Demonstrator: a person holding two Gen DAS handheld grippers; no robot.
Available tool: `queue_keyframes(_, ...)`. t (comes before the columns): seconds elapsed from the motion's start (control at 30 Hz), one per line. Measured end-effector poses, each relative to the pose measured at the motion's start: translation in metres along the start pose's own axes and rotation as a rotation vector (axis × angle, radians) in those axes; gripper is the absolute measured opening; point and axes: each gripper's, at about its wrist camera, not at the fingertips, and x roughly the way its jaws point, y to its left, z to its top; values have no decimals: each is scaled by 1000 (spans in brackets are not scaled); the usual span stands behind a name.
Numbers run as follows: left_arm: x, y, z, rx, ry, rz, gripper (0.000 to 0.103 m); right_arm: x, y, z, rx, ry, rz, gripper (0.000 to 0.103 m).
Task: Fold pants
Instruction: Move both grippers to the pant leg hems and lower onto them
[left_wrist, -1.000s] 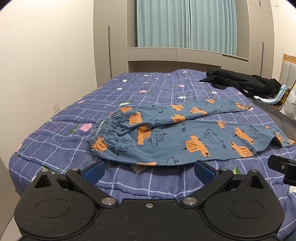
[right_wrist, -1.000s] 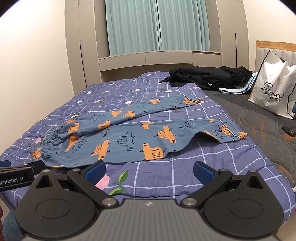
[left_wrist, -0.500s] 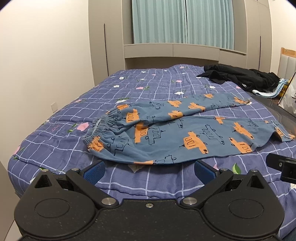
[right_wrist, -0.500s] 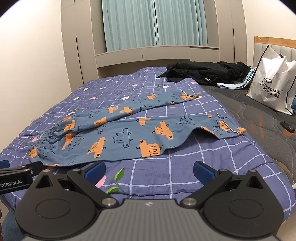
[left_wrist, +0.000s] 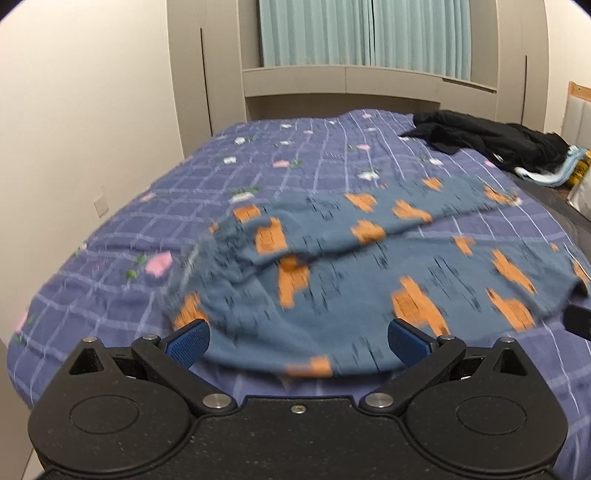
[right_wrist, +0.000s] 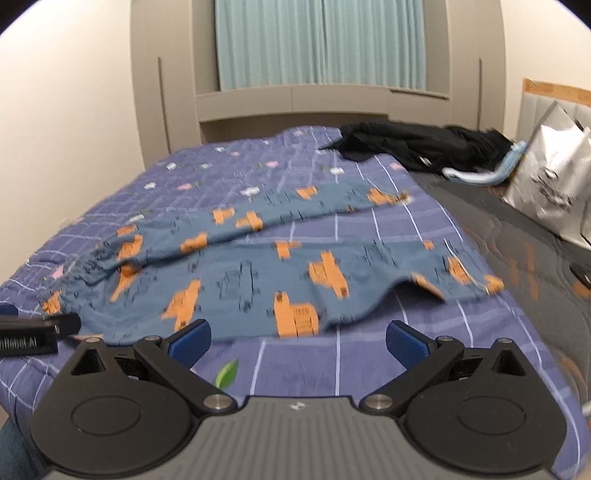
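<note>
Blue pants (left_wrist: 369, 280) with orange trucks spread flat mid-frame on the checked bed (left_wrist: 110, 258), left gripper (left_wrist: 297, 338) and right gripper (right_wrist: 297, 338) at bottom, both wide open, holding nothing

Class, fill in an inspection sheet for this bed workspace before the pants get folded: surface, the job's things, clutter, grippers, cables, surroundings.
Surface: bed with a purple checked quilt, flower prints.
Job's things: blue pants with orange prints, spread unfolded, legs apart, waistband at the left.
Clutter: black clothes at the far end; light blue cloth beside them; white bag at the right.
Grippers: left gripper open, over the pants' near edge; right gripper open, short of the pants, holding nothing.
Cables: nothing seen.
Surroundings: teal curtains, beige cabinets, wooden headboard.
</note>
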Motion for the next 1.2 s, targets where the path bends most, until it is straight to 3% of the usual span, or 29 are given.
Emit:
queue_keyframes(0.3, 75, 22, 75, 53, -42, 67, 102, 63, -15, 74, -128, -64, 171, 103)
queue_keyframes(0.57, 142, 33, 122, 97, -26, 115, 102, 160, -22, 136, -197, -24, 377, 103)
queue_keyframes(0.67, 166, 38, 133, 113, -16, 126, 102, 200, -22, 157, -234, 45, 446, 103)
queue_keyframes(1.0, 253, 52, 156, 184, 33, 149, 102, 324, -28, 211, -275, 150, 455, 103)
queue_keyframes(1.2, 292, 56, 163, 251, 74, 98, 102, 379, -9, 218, -423, 214, 439, 103)
